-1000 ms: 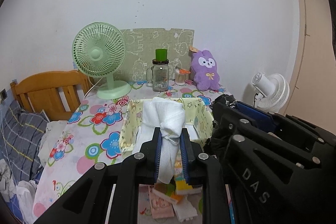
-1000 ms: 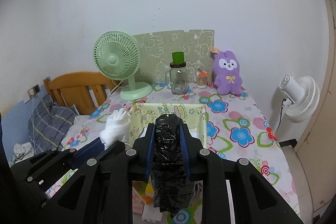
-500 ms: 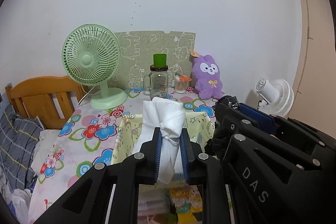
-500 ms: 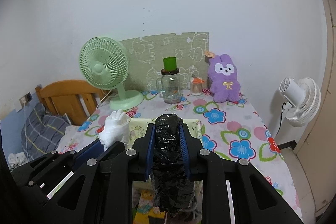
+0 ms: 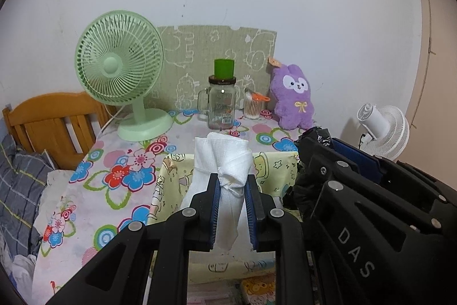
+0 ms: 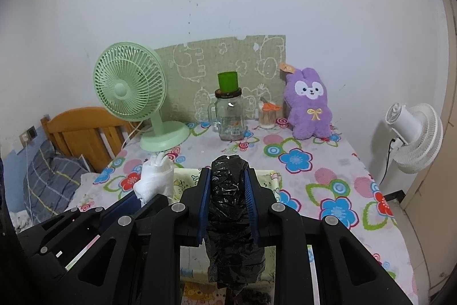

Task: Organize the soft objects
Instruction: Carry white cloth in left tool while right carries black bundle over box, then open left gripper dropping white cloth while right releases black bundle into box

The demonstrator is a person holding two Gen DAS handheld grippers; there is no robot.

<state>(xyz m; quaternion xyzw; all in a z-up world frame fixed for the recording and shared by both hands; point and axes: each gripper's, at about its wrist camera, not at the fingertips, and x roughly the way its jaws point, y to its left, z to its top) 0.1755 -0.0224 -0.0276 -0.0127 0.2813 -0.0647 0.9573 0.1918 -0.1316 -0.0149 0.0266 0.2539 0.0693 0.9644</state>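
Observation:
My left gripper [image 5: 232,185] is shut on a white cloth bundle [image 5: 224,159] and holds it above the yellow fabric box [image 5: 274,170]. My right gripper [image 6: 227,187] is shut on a crumpled black plastic bag [image 6: 228,207], which hangs down between the fingers over the same yellow box [image 6: 185,180]. The two grippers are side by side: the right one shows at the right of the left wrist view [image 5: 314,142], and the white cloth shows at the left of the right wrist view [image 6: 155,182]. A purple plush bunny [image 6: 310,105] sits at the back of the table.
A floral tablecloth [image 6: 328,176] covers the table. At the back stand a green fan [image 6: 134,93], a glass jar with a green cup on top [image 6: 230,116], a cotton swab jar [image 6: 267,116] and a green board. A wooden bed [image 6: 82,130] is left, a white fan [image 6: 414,130] right.
Both grippers have risen and tilted up with their loads still held. The yellow box and the items below it have dropped lower in both views.

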